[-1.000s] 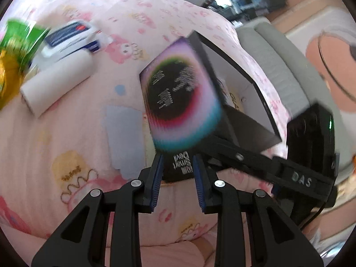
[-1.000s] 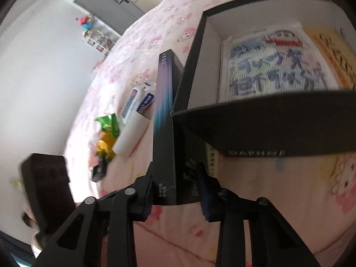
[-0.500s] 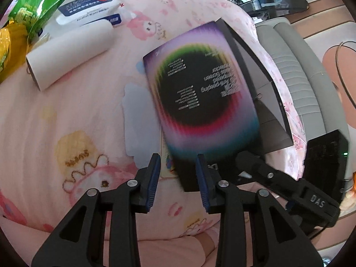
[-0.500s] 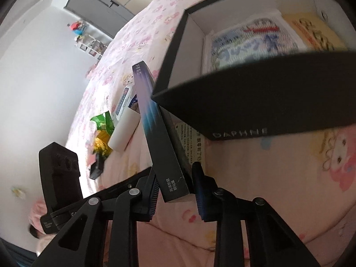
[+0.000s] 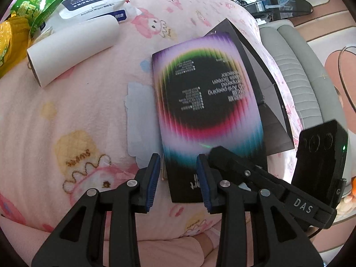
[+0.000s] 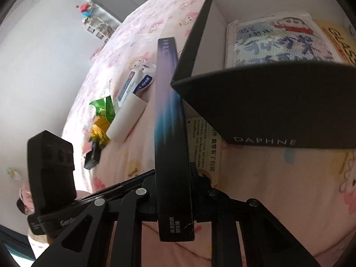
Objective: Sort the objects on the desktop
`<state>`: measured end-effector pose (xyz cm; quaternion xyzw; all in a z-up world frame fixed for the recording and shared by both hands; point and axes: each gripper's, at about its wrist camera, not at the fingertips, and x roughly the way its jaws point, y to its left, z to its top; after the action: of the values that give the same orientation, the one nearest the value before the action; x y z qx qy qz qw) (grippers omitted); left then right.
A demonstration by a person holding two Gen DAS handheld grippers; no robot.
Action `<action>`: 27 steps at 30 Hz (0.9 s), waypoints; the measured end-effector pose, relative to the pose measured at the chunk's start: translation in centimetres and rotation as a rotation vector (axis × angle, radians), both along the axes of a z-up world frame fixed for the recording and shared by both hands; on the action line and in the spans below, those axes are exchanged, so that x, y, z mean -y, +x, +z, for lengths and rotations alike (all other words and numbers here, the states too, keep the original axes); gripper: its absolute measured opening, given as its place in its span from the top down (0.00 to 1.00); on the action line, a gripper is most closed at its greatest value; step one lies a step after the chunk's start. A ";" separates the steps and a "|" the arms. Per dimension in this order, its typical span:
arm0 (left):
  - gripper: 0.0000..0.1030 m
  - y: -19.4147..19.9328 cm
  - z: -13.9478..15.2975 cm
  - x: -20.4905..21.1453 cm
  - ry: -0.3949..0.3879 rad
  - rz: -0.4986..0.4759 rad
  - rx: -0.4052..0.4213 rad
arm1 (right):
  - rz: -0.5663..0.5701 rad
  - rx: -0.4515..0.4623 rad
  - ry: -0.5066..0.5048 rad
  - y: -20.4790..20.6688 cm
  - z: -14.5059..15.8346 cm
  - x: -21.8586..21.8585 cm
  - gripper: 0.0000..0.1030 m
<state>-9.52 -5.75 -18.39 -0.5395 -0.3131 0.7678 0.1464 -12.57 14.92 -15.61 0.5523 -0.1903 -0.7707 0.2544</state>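
Note:
A flat screen-protector box (image 5: 209, 102) with a rainbow ring on black faces the left wrist camera; in the right wrist view the same box (image 6: 169, 133) shows edge-on. My right gripper (image 6: 175, 178) is shut on its near end, and its finger (image 5: 222, 155) reaches in from the right. My left gripper (image 5: 178, 162) stands open, with the box's lower corner between the blue pads and neither pad pressing on it. Just right of the held box sits an open black DAPHNE box (image 6: 267, 111) with a cartoon-printed packet (image 6: 278, 42) inside.
On the pink bedcover (image 5: 66, 115) lie a white roll (image 5: 73, 49), a wipes pack (image 5: 93, 4), a green snack bag (image 5: 33, 2), a yellow bag (image 5: 11, 44) and a pale blue packet (image 5: 140, 120). A printed card (image 6: 204, 142) lies under the black box. Grey cushions (image 5: 296, 71) border the right.
The screen-protector box has tipped from standing upright, so its face now fills the left view. The right gripper's fingers have closed tighter on it. The left jaws have widened a little.

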 end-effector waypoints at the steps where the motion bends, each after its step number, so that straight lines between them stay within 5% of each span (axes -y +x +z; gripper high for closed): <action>1: 0.67 0.0 -0.1 0.0 0.003 0.003 0.004 | -0.014 0.016 -0.022 0.3 -0.2 -0.3 0.84; 6: 0.66 0.0 -0.4 -0.1 0.003 0.008 0.022 | -0.024 0.060 0.016 1.5 -0.8 -0.2 0.76; 12: 0.66 -0.4 -0.3 -0.5 -0.007 -0.003 0.041 | -0.008 -0.046 0.103 2.1 1.7 -0.2 0.75; 23: 0.63 -0.9 -0.8 -1.3 0.005 -0.014 0.063 | -0.045 -0.127 0.082 2.8 4.4 -2.6 0.72; 27: 0.62 -1.1 -0.8 -1.5 0.007 -0.015 0.067 | -0.028 -0.072 0.120 2.5 2.3 -2.8 0.72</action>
<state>-10.60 -4.21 -19.18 -0.5667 -0.3164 0.7471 0.1437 -10.08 17.73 -13.29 0.5357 -0.1423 -0.8036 0.2167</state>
